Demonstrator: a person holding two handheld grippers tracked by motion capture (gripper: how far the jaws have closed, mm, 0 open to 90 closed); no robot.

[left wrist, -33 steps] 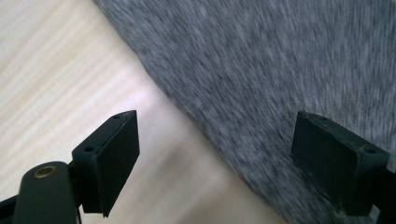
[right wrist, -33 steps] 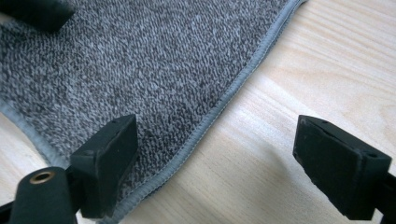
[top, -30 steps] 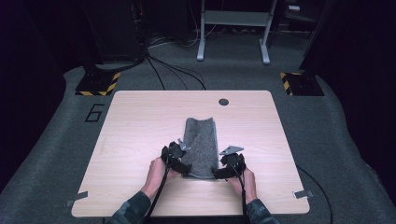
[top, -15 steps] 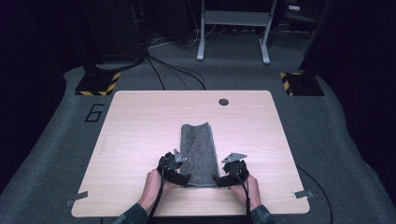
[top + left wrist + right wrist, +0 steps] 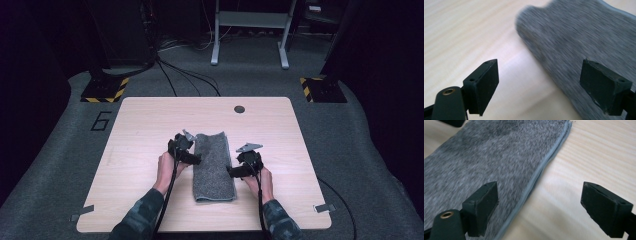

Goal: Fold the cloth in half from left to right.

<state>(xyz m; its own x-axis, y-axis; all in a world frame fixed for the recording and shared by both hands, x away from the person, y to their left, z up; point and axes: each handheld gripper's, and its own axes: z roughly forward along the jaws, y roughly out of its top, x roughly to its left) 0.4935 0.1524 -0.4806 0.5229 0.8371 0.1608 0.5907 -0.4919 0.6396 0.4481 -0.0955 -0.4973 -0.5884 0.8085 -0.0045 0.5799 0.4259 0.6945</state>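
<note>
Right now both the left hand-held gripper and the right hand-held gripper are gaping wide, gripping nothing, flanking the grey towel at centre frame. Closing carelessly, either one risks dragging and unfolding the towel on the counter.

Grey folded towel lies flat as a long strip, mid-table, lengthwise away from the person

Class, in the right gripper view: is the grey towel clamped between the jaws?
No. The jaws stand wide apart, open above the grey towel edge and table.
</note>
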